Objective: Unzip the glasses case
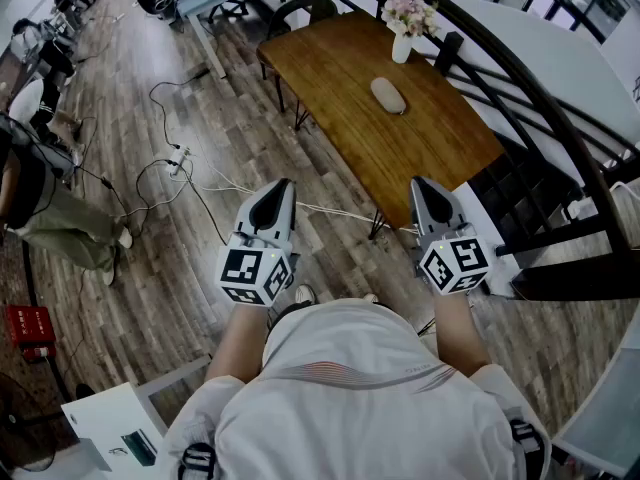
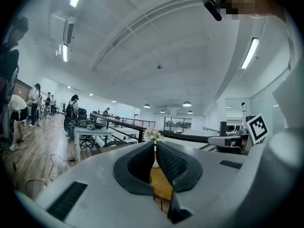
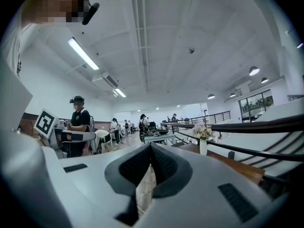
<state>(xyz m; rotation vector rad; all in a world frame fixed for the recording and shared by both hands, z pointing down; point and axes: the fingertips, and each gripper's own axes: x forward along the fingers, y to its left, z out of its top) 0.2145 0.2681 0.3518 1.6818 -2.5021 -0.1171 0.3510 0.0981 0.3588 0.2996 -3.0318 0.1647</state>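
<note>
The glasses case (image 1: 388, 95) is a beige oval pouch lying in the middle of the brown wooden table (image 1: 340, 68), far ahead of both grippers. My left gripper (image 1: 283, 184) is held level above the floor, short of the table's near end; its jaws are shut with nothing in them (image 2: 155, 144). My right gripper (image 1: 424, 182) hovers by the table's near right corner, also shut and empty (image 3: 150, 147). Neither gripper view shows the case; each shows only part of the tabletop (image 2: 161, 184) (image 3: 232, 164).
A white vase of flowers (image 1: 404, 23) (image 3: 203, 141) and a dark post (image 1: 449, 50) stand at the table's far end. A black railing (image 1: 560, 138) curves along the right. Cables (image 1: 180, 168) trail over the wooden floor. A person's leg (image 1: 70, 233) is at the left.
</note>
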